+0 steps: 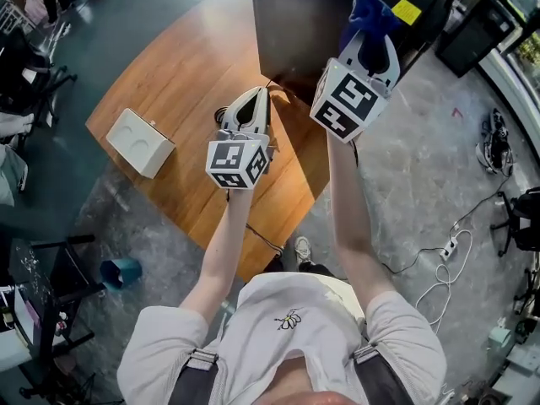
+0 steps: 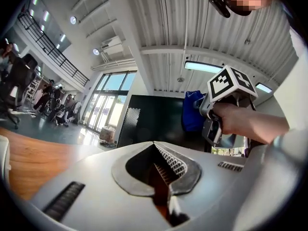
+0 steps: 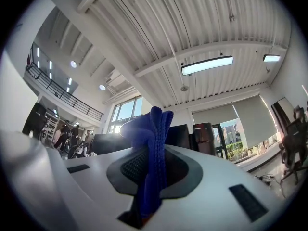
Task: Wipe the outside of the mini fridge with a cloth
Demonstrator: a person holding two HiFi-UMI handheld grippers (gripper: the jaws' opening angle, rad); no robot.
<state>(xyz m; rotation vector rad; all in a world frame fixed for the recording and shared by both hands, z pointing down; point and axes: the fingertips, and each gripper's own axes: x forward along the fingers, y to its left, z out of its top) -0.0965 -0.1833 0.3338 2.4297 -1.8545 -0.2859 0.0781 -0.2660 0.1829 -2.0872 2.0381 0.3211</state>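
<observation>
My right hand-held gripper [image 3: 150, 170] pinched the cloth [image 3: 155, 129]; my left hand-held gripper [image 2: 162, 177] was closed, empty. Rubbing the fridge [image 1: 304, 24] hard could tug it loose.

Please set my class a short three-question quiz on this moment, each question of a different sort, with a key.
1. Multiple choice: what does the right gripper clamp? A) a sponge B) a blue cloth C) nothing
2. True or false: the left gripper holds a spray bottle.
3. Fill in: the white box lies on the wooden ____.

Key: 1 B; 2 false, its jaws are together with nothing between them; 3 table.
</observation>
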